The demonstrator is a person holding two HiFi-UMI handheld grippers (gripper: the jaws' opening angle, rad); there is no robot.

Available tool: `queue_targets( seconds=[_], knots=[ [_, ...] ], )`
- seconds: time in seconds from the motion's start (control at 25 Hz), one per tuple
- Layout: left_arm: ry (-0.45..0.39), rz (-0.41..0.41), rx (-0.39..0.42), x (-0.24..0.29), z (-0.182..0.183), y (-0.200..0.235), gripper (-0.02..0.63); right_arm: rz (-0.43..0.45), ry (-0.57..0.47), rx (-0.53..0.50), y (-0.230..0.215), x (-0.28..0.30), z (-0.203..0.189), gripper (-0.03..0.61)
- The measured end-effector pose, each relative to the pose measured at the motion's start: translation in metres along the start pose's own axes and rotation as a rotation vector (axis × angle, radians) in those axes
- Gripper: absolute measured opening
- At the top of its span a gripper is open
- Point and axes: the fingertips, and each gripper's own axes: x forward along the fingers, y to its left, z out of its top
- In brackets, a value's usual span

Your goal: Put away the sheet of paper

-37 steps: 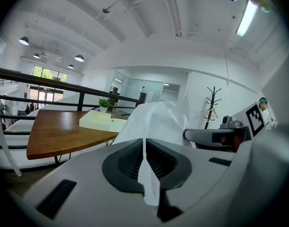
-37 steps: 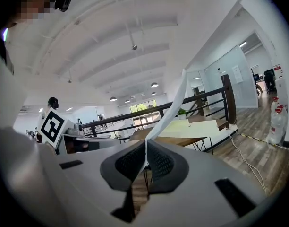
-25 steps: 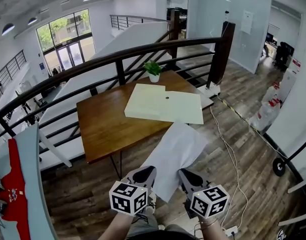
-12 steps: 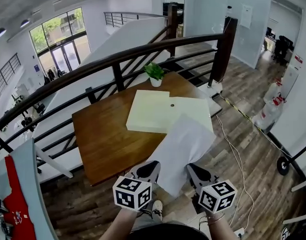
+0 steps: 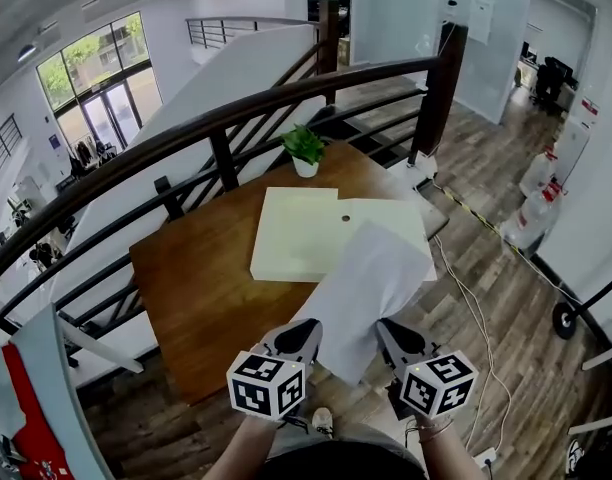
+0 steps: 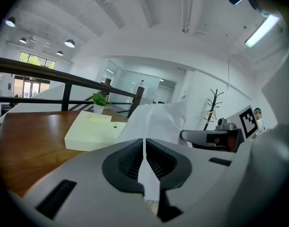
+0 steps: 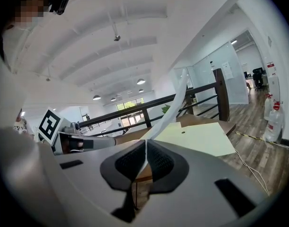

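Observation:
A white sheet of paper [image 5: 371, 290] hangs in the air between my two grippers, and its far end reaches over the near right corner of a pale yellow flat box [image 5: 301, 233]. The box lies on a wooden table [image 5: 191, 288]. My left gripper [image 5: 293, 340] is shut on the sheet's near left edge, my right gripper [image 5: 393, 340] on its near right edge. In the left gripper view the paper [image 6: 158, 119] rises from the closed jaws of the left gripper [image 6: 144, 161], with the box [image 6: 92, 129] beyond. The right gripper [image 7: 145, 162] pinches the paper [image 7: 172, 109] edge-on.
A small potted plant [image 5: 304, 150] stands at the table's far edge. A dark curved railing [image 5: 236, 118] runs behind the table, with a drop beyond it. Cables [image 5: 466, 298] trail on the wooden floor to the right. A coat stand [image 6: 213, 105] shows in the left gripper view.
Both grippers have carried the sheet forward towards the table. Its far end has gone from short of the table's edge to over the box's near corner. Both stay shut.

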Motion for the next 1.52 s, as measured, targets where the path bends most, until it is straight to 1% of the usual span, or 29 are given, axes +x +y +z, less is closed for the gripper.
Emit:
queue_targets(
  seconds=[0.2,0.4,0.6,0.96,1.08,1.32,1.52],
  knots=[
    [0.015,-0.011,-0.028,0.008,-0.001,0.014,0.032,-0.02,0.0,-0.006,-0.004,0.012,0.007,0.032],
    [0.025,-0.025,-0.03,0.021,0.003,0.02,0.032,-0.036,0.007,-0.001,-0.015,0.02,0.011,0.032],
    [0.02,-0.018,-0.035,0.036,0.009,0.035,0.032,-0.039,0.008,-0.008,-0.029,0.036,0.015,0.032],
    [0.016,0.021,-0.04,0.074,0.029,0.063,0.032,-0.04,-0.039,-0.011,-0.081,0.075,0.052,0.032],
    [0.013,0.036,-0.045,0.091,0.041,0.072,0.032,-0.038,-0.053,-0.003,-0.096,0.092,0.069,0.032],
    [0.002,0.063,-0.049,0.129,0.068,0.084,0.032,-0.012,-0.04,-0.019,-0.132,0.118,0.093,0.032],
    [0.019,0.092,-0.056,0.154,0.075,0.092,0.032,0.028,0.011,-0.02,-0.162,0.135,0.1,0.032]
  ],
)
